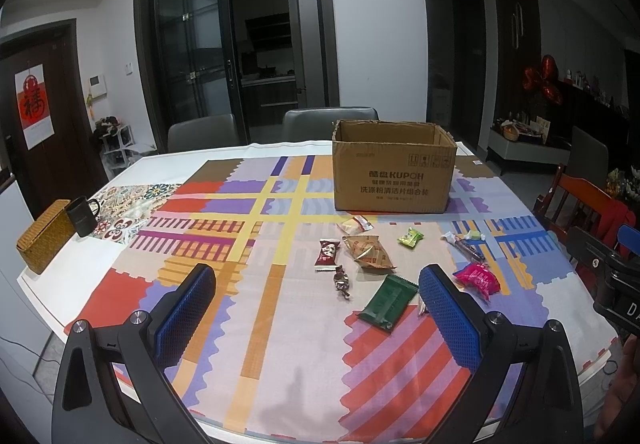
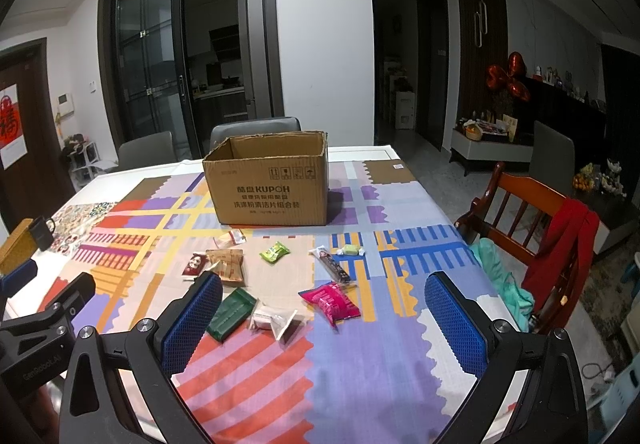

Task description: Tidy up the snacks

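An open cardboard box (image 1: 394, 168) stands at the far side of the patterned table; it also shows in the right wrist view (image 2: 270, 184). Several snack packets lie in front of it: a dark green packet (image 1: 387, 302) (image 2: 232, 313), a pink packet (image 1: 478, 278) (image 2: 331, 302), a brown packet (image 1: 370, 252) (image 2: 228, 263), a small light green one (image 1: 410, 237) (image 2: 274, 253), a red packet (image 1: 327, 254) and a clear wrapper (image 2: 274, 320). My left gripper (image 1: 316, 280) is open and empty above the near table. My right gripper (image 2: 324, 292) is open and empty, nearer than the pink packet.
A black mug (image 1: 83, 216) and a woven box (image 1: 44, 240) sit at the table's left edge. A wooden chair (image 2: 532, 212) with red and teal cloths stands at the right. Grey chairs (image 1: 328, 122) stand behind the table.
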The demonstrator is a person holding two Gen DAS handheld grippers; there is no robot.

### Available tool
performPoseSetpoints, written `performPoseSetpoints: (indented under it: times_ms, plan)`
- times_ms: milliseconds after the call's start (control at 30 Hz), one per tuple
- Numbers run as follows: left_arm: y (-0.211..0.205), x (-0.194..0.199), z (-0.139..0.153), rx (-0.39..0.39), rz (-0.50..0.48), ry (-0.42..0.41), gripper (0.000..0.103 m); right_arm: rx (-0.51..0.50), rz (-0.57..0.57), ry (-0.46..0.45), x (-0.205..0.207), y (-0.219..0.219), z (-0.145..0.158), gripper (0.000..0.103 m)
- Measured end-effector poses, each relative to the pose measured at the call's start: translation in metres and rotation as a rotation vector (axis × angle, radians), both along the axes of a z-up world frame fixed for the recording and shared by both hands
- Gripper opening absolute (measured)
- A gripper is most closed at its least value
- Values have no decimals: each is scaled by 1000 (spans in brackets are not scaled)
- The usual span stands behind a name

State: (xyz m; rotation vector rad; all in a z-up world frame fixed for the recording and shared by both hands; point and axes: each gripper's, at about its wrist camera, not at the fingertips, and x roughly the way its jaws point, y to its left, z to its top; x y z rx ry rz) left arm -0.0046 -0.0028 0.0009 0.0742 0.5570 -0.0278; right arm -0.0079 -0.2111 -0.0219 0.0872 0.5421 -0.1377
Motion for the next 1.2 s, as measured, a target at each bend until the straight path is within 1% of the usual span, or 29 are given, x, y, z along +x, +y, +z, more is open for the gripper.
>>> performPoseSetpoints:
  times_ms: [1200]
  plan:
    - [-2, -1, 0, 3, -4, 0, 103, 4, -3, -1, -2, -1, 1, 103]
